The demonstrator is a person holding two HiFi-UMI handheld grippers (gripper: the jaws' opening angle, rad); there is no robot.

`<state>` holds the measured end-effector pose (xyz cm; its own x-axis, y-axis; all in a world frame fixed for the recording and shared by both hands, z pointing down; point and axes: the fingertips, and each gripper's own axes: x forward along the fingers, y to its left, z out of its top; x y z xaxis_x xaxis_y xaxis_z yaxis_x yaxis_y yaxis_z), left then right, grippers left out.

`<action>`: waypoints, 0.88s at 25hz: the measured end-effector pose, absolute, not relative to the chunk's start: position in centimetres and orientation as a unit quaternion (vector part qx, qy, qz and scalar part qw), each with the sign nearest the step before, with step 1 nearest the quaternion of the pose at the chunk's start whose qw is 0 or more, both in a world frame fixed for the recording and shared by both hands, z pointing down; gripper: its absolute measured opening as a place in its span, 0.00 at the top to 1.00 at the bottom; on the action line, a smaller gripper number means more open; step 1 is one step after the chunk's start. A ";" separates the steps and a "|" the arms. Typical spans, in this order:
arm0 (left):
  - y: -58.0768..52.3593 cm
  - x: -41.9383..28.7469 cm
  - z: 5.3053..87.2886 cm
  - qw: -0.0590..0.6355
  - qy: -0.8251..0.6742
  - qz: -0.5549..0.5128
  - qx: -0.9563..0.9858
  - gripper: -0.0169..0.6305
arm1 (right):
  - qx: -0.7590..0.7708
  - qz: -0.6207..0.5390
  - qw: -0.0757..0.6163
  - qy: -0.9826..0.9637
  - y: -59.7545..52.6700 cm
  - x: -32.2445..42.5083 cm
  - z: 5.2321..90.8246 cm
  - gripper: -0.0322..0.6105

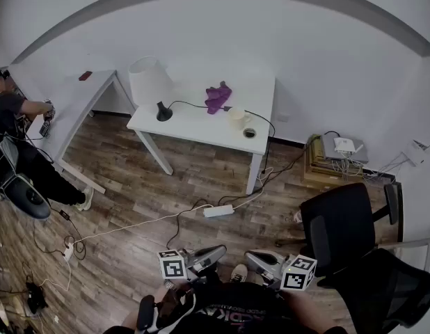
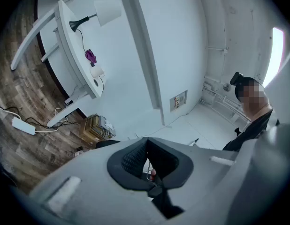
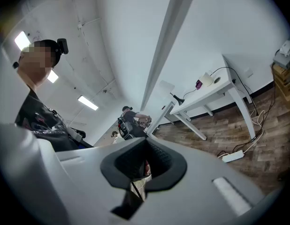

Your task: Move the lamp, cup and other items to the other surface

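Currently left gripper [image 1: 213, 253] jaws pressed together, nothing pinched; right gripper [image 1: 255, 259] jaws likewise.

The desk [image 1: 201, 127] is plain white; on it the lamp [image 1: 149, 82] has a white shade and black base, the cloth [image 1: 218, 96] is purple and the cup [image 1: 237, 117] cream. The floor [image 1: 131, 179] is brown wood-grain plank, the power strip [image 1: 218, 211] white, the chair [image 1: 340, 232] black. The left tongs [image 1: 213, 252] and right tongs [image 1: 255, 258] are grey, with black-and-white square-patterned cubes.
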<state>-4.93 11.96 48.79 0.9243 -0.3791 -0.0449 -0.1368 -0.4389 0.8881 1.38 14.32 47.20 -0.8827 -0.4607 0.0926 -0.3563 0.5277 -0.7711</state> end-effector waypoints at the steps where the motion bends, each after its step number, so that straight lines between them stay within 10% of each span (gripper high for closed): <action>1: 11.9 -5.0 48.8 0.506 -0.155 -0.120 0.840 0.97 | -0.235 -0.426 0.061 0.872 14.3 1.4 47.2 0.95; 22: 11.6 -3.1 49.1 0.511 -0.141 -0.108 0.841 0.97 | -0.248 -0.431 0.081 0.864 14.2 3.2 47.5 0.95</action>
<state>-3.15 11.64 49.12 0.9367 -0.3480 -0.0381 -0.1265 -0.4381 0.8900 3.22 14.15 47.49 -0.8642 -0.4978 0.0733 -0.3577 0.5054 -0.7853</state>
